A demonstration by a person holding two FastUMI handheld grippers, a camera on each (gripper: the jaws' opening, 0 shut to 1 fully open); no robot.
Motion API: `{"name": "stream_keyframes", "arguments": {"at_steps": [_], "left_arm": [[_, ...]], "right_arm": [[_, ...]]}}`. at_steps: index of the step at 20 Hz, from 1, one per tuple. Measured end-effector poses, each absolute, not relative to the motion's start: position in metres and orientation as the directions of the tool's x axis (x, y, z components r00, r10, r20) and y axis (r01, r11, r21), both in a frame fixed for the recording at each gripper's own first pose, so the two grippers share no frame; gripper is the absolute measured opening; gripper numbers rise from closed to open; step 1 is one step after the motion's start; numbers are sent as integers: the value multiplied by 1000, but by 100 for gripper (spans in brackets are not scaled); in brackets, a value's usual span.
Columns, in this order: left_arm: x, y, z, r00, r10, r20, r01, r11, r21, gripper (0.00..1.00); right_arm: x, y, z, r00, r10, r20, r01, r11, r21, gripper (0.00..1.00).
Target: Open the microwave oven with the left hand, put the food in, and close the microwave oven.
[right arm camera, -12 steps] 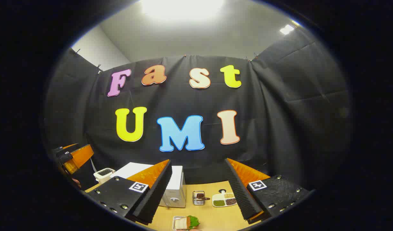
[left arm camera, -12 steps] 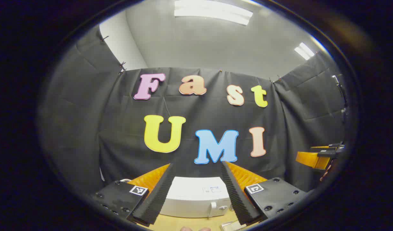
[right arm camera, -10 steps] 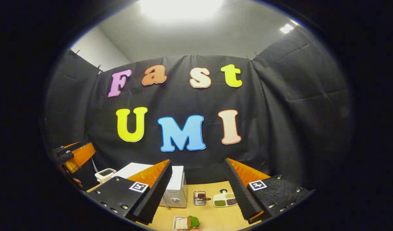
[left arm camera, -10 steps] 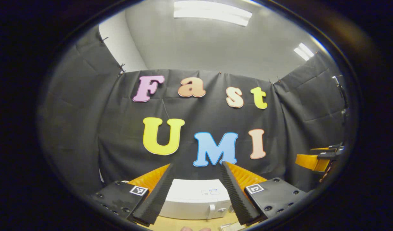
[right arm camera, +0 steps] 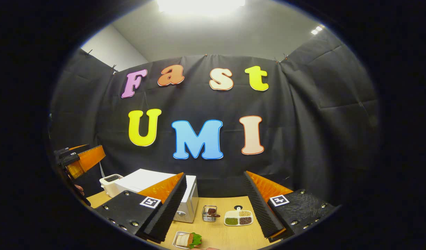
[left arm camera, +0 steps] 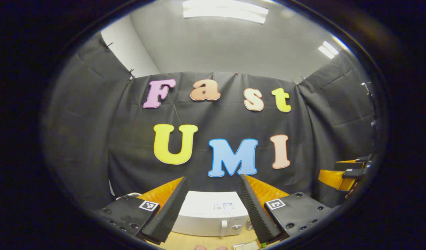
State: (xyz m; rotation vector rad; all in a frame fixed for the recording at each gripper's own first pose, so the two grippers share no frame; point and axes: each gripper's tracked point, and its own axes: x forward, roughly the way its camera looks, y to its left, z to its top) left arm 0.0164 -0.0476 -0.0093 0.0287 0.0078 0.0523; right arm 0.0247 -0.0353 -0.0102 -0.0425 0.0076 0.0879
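A white microwave oven (left arm camera: pixel 209 215) stands on the table with its door shut; in the left gripper view it sits straight ahead, low between the fingers. My left gripper (left arm camera: pixel 212 177) is open, holds nothing, and hangs well short of the oven. My right gripper (right arm camera: pixel 214 174) is also open with nothing in it, high above the table. The food, a sandwich with green lettuce (right arm camera: pixel 189 239) on a small tray, lies on the table below the right gripper. The right gripper view has the microwave (right arm camera: pixel 190 198) at left, partly hidden by one finger, and the left gripper (right arm camera: pixel 81 159) at the far left.
On the wooden table (right arm camera: pixel 230 236), a white toaster (right arm camera: pixel 108 182) stands left of the microwave. A small metal basket (right arm camera: pixel 209 213) and a divided dish of beans (right arm camera: pixel 238 218) sit to its right. The black cloth wall closes the back.
Both views have shifted a little. The right gripper view now takes in more of the table, and the sandwich tray shows more fully. Both grippers stay open.
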Motion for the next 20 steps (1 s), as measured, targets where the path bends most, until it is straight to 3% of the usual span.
{"name": "stream_keyframes", "arguments": {"at_steps": [6, 11, 12, 16, 17, 20], "left_arm": [[15, -47, -6, 999, 52, 4, -52, 997, 61, 94], [21, -35, -47, 999, -28, -31, 28, 1000, 11, 96], [22, -30, -56, 999, -37, -28, 37, 999, 3, 94], [35, -34, -134, 984, -105, -141, 102, 994, -31, 94], [37, -36, -155, 978, -117, -175, 111, 993, -44, 98], [48, -37, -211, 965, -105, -240, 93, 994, -58, 96]], "right_arm": [[24, -38, -16, 995, 94, -19, -94, 996, 12, 98], [17, -37, -21, 1000, -19, -10, 19, 1000, 9, 98], [15, -36, -22, 999, -40, -6, 40, 999, 3, 94], [11, -34, -26, 994, -105, -14, 104, 994, -20, 98], [12, -32, -28, 994, -109, -21, 109, 994, -24, 98], [19, -25, -38, 996, -83, -32, 82, 996, -33, 98]]}}
